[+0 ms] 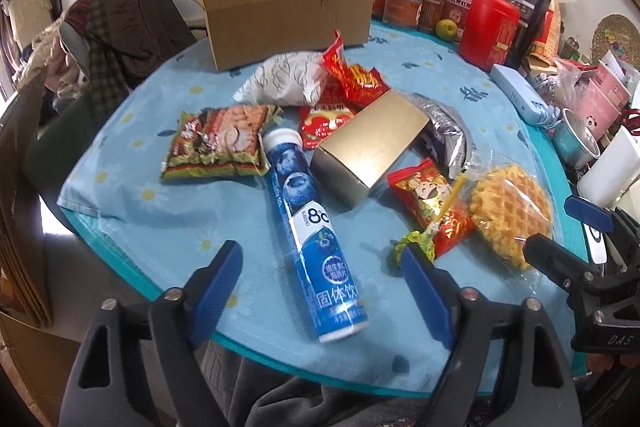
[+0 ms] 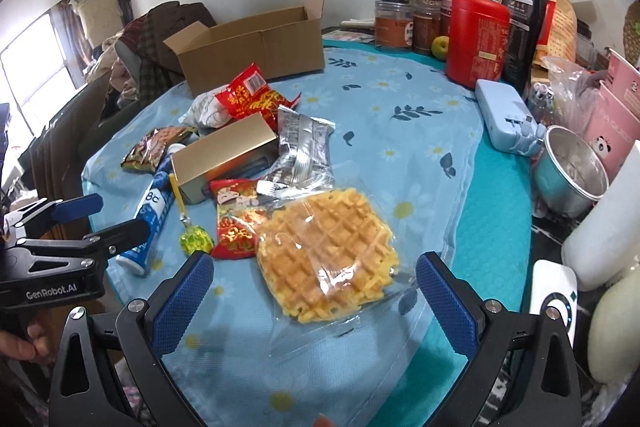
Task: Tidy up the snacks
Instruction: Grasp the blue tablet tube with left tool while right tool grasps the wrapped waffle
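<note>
A blue tablet tube (image 1: 316,235) lies on the flowered tablecloth, and my left gripper (image 1: 320,261) hovers over its lower half, open, with a gap on either side of the tube. My right gripper (image 2: 316,265) is open around a waffle in a clear bag (image 2: 328,255), its pads apart from the bag. Between the two lie a red candy packet (image 2: 234,219) and a green lollipop (image 2: 195,239). A gold box (image 1: 372,143), a green noodle pack (image 1: 220,143), a white bag (image 1: 284,79), red packs (image 1: 352,75) and a silver pack (image 2: 300,151) lie further back. An open cardboard box (image 1: 288,19) stands at the far edge.
Jars (image 2: 394,27), a red canister (image 2: 476,39), a green apple (image 2: 440,47) and a dark pouch (image 2: 516,15) line the back right. A pale blue case (image 2: 504,115) and a steel pot (image 2: 572,171) sit at the right edge. Clothes (image 1: 116,27) hang over a chair on the left.
</note>
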### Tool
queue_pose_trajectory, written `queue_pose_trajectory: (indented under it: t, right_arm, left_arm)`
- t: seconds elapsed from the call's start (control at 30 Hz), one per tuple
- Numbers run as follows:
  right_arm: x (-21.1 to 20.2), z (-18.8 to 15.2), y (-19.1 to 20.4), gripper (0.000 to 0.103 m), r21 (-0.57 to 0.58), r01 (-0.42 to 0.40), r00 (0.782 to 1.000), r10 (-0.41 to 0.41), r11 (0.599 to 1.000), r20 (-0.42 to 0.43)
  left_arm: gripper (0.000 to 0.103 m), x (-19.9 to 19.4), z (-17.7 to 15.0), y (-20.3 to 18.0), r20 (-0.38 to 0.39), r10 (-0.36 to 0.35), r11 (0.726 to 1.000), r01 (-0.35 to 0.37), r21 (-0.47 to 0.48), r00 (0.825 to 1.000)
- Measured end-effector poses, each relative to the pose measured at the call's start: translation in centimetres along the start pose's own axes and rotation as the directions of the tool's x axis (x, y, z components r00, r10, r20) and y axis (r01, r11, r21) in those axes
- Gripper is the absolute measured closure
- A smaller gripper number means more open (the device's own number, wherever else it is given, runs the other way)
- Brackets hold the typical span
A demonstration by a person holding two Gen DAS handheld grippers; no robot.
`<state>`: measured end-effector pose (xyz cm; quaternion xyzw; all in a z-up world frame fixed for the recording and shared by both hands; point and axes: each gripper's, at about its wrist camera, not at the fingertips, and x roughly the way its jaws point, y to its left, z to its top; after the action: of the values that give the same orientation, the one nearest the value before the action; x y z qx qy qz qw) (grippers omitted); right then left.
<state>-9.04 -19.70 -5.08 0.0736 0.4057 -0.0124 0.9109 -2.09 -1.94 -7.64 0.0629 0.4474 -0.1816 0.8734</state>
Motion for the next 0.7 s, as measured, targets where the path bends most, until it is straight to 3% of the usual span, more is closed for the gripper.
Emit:
queue_pose_trajectory:
  t: [0.23,0.37,0.53,0.7]
  right_arm:
    - [1.7,0.7,-0.8,0.0,-0.008,-0.032,0.999,0.032,0.999,-0.02]
    - [2.7,1.2,-0.8,0.0,-0.049,-0.023,0.999,0.021,0.999,-0.043]
    - [4.0,1.5,-0.9,0.0,-0.069,-0.036,0.996,0.03,0.997,-0.089]
    - [5.2,1.6,-1.0,0.0,-0.08,-0.037,0.99,0.026,0.996,-0.137]
  left_arm:
    - [0.044,2.5,0.7,0.0,-0.064,-0.015,1.0,0.015,0.003,0.998]
    - [0.061,3.8,1.0,0.0,-0.103,-0.005,1.0,0.006,0.013,0.995]
    - [0.065,4.3,1.3,-0.2,-0.091,0.03,0.998,-0.024,0.063,0.995]
    - [0.069,4.5,1.8,0.0,-0.1,0.018,0.998,-0.011,0.067,0.995]
